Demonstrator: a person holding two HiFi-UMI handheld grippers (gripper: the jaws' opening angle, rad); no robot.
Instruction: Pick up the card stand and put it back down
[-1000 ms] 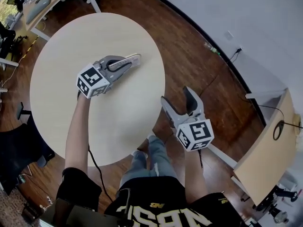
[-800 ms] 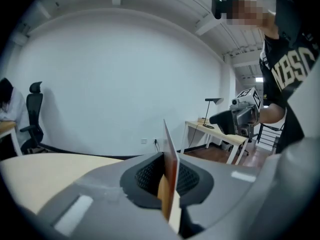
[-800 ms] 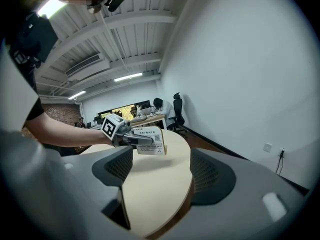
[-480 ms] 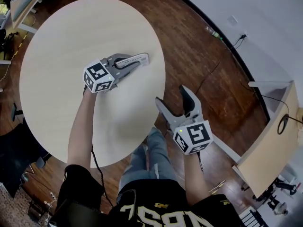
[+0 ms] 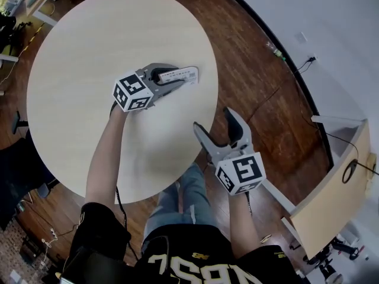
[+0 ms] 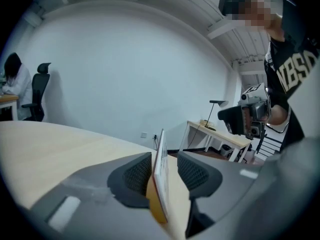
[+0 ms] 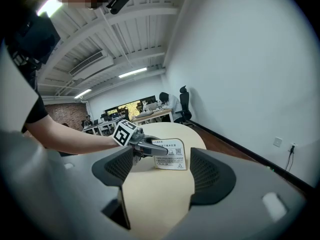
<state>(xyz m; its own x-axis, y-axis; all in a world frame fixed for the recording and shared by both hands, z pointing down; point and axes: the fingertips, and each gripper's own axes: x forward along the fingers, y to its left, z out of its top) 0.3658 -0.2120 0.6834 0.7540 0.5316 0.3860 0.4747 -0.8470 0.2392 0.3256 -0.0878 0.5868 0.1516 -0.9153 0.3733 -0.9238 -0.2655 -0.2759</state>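
Plainly thin, white, printed card stand point(image 7: 170, 155)

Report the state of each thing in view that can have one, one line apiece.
White printed card stand with tan base: upright on the round pale wooden table, between the left gripper's jaws.
Left gripper: jaws have just been opening, pads loose around the card stand.
Right gripper: open, empty, near the table's edge.

Bright, even indoor light from ceiling strips point(image 7: 132, 73), just soft shadows on the worktop point(image 5: 77, 70). Gripper views are heavy fisheye, black in the corners, closest stuff kinda soft.
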